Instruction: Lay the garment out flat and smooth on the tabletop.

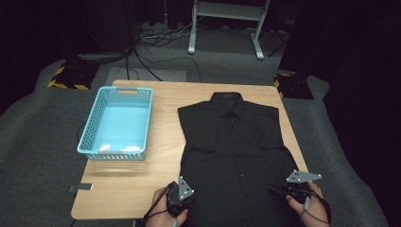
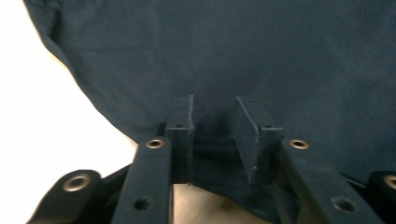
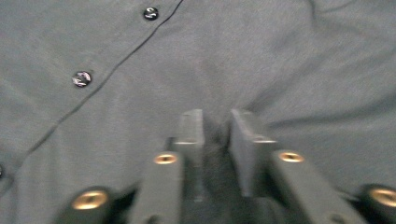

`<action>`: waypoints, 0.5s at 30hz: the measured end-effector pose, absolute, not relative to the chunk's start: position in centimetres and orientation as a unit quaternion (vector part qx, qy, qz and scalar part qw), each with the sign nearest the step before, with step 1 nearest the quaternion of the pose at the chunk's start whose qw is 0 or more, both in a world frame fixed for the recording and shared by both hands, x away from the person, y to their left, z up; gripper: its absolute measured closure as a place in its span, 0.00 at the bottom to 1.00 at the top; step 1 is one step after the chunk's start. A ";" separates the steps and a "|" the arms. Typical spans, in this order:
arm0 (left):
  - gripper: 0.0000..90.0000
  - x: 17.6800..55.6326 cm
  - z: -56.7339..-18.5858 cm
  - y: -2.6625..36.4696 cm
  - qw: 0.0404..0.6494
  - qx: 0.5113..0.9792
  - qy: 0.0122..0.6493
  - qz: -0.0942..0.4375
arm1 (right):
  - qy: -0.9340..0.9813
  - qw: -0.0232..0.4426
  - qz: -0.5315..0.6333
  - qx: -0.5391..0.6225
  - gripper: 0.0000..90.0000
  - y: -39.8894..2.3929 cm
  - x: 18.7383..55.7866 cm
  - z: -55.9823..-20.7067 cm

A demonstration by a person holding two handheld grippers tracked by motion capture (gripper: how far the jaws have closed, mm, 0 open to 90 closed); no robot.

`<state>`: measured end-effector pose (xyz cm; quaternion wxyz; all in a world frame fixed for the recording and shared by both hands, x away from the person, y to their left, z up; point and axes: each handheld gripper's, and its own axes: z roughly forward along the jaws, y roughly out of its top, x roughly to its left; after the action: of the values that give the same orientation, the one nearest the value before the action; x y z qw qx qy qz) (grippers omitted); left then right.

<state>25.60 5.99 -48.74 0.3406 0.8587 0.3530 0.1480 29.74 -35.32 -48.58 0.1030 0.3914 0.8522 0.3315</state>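
Observation:
A black short-sleeved button shirt (image 1: 231, 137) lies flat on the wooden table (image 1: 165, 156), collar at the far end and sleeves folded in. My left gripper (image 1: 183, 191) sits at the shirt's near left hem. In the left gripper view its jaws (image 2: 215, 105) pinch a raised fold of the dark fabric (image 2: 233, 56) by the hem edge. My right gripper (image 1: 283, 189) is at the near right hem. In the right gripper view its jaws (image 3: 217, 116) stand close together on puckered cloth (image 3: 303, 60), with creases running out from them and the button placket to the left.
A light blue perforated basket (image 1: 127, 89) stands on the table's left side, beside the shirt. Bare wood lies in front of the basket. A small grey tag (image 1: 84, 187) sticks out at the table's near left edge. Cables and a metal stand foot lie on the floor beyond.

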 end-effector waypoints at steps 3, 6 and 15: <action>0.59 26.2 -48.2 6.0 0.350 0.850 0.359 0.164 | 0.840 0.131 0.336 0.406 0.51 -35.6 29.7 -48.4; 0.48 27.2 -47.5 5.9 0.353 0.840 0.370 0.179 | 0.816 0.153 0.362 0.423 0.44 -36.1 29.6 -47.9; 0.41 30.6 -45.3 4.2 0.359 0.832 0.368 0.211 | 0.801 0.181 0.361 0.441 0.42 -37.6 28.6 -47.8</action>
<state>30.62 4.20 -45.34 0.3586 0.8316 0.3679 0.2109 28.56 -37.56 -47.83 0.1811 0.4409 0.8014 0.3613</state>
